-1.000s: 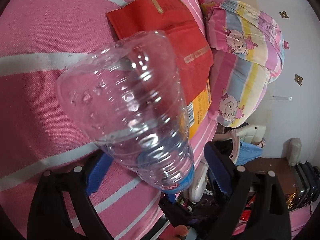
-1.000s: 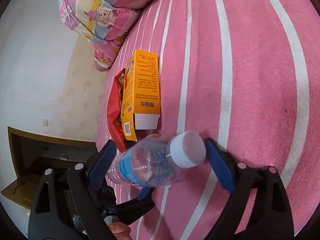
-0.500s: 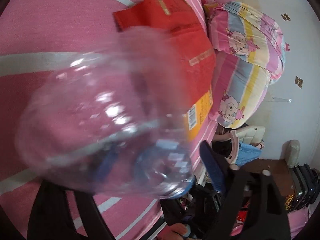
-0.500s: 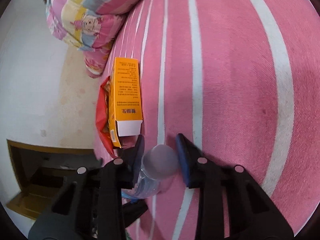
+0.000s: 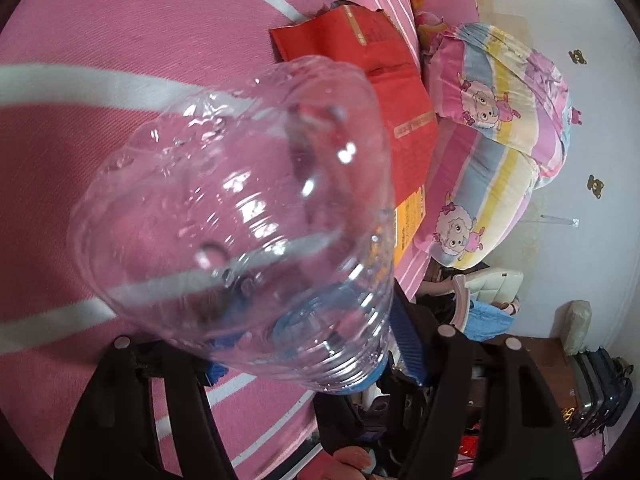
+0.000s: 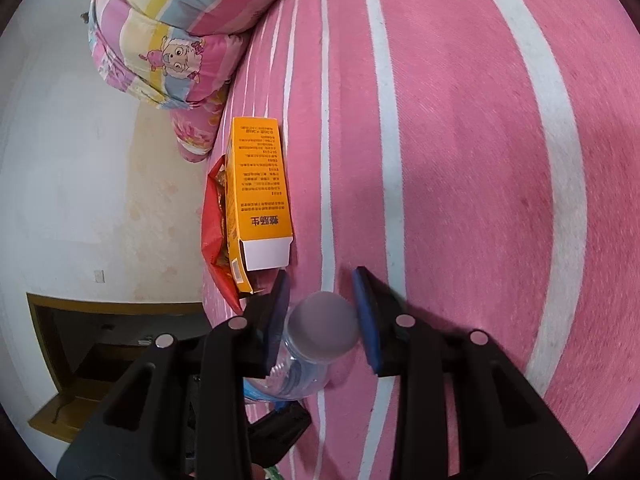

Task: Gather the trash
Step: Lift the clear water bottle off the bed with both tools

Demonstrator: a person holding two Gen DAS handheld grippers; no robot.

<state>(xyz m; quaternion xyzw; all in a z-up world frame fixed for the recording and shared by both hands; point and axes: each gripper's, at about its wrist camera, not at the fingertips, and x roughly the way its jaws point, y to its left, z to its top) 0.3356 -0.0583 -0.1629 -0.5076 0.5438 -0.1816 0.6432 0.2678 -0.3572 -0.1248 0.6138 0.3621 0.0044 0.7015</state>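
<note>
A clear plastic bottle (image 5: 248, 220) with a blue label fills the left wrist view, base toward the camera. My left gripper (image 5: 312, 344) is shut on its lower body. In the right wrist view my right gripper (image 6: 322, 316) is closed around the bottle's white cap (image 6: 324, 326), pads at both sides. An orange carton (image 6: 258, 196) lies on a red snack bag (image 6: 212, 224) on the pink striped bed, just beyond the right gripper. The red bag (image 5: 372, 92) and the carton's edge (image 5: 408, 220) also show behind the bottle.
Cartoon-print pillows (image 5: 500, 152) lie at the head of the bed (image 6: 460, 160); they also show in the right wrist view (image 6: 168, 36). The bed's edge drops to a floor with a chair (image 5: 492, 292), luggage (image 5: 600, 392) and a wooden cabinet (image 6: 100, 360).
The right gripper closed from wide open onto the bottle's cap. The left gripper closed on the bottle body, and the bottle lifted off the bed and tilted its base toward the left camera.
</note>
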